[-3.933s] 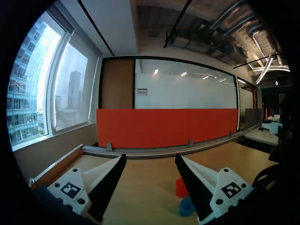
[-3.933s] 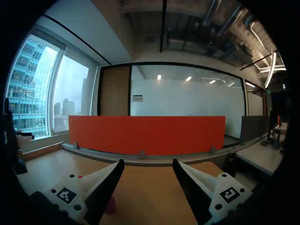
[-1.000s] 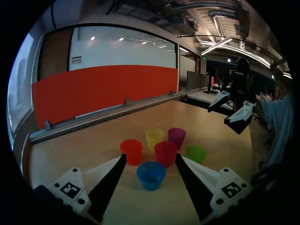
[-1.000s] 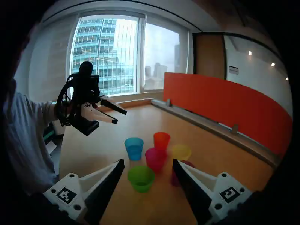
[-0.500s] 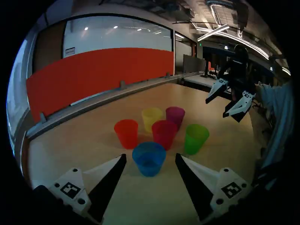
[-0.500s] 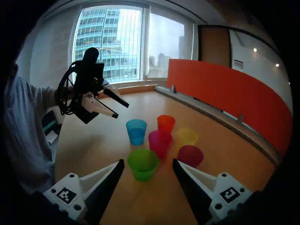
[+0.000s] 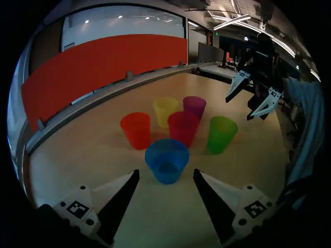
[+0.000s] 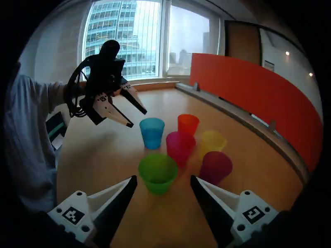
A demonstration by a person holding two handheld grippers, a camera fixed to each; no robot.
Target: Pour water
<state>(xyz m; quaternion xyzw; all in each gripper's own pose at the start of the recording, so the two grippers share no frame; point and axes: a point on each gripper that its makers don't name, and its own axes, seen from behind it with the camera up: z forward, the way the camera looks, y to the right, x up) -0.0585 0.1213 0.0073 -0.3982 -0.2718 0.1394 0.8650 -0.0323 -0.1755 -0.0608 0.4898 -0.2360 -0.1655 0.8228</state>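
Note:
Several plastic cups stand clustered on a wooden table (image 7: 82, 157). In the left gripper view, a blue cup (image 7: 166, 165) is nearest, just beyond my open left gripper (image 7: 165, 171). Behind it stand an orange cup (image 7: 136, 130), a yellow cup (image 7: 164, 110), a red cup (image 7: 182, 127), a purple cup (image 7: 194, 106) and a green cup (image 7: 221, 133). My right gripper (image 7: 248, 99) hangs open in the air at the right. In the right gripper view, the green cup (image 8: 158, 173) sits just ahead of my open right gripper (image 8: 163, 178). The left gripper (image 8: 138, 119) hovers open beside the blue cup (image 8: 152, 132).
An orange partition (image 7: 103, 62) on a metal rail runs along the table's far edge. Large windows (image 8: 124, 37) stand behind the person's sleeve (image 8: 29, 136) at the left. More desks (image 7: 215, 66) lie beyond the table.
Both grippers have tilted down and drawn closer to the cups, which now look larger. Each gripper stays open with nothing held.

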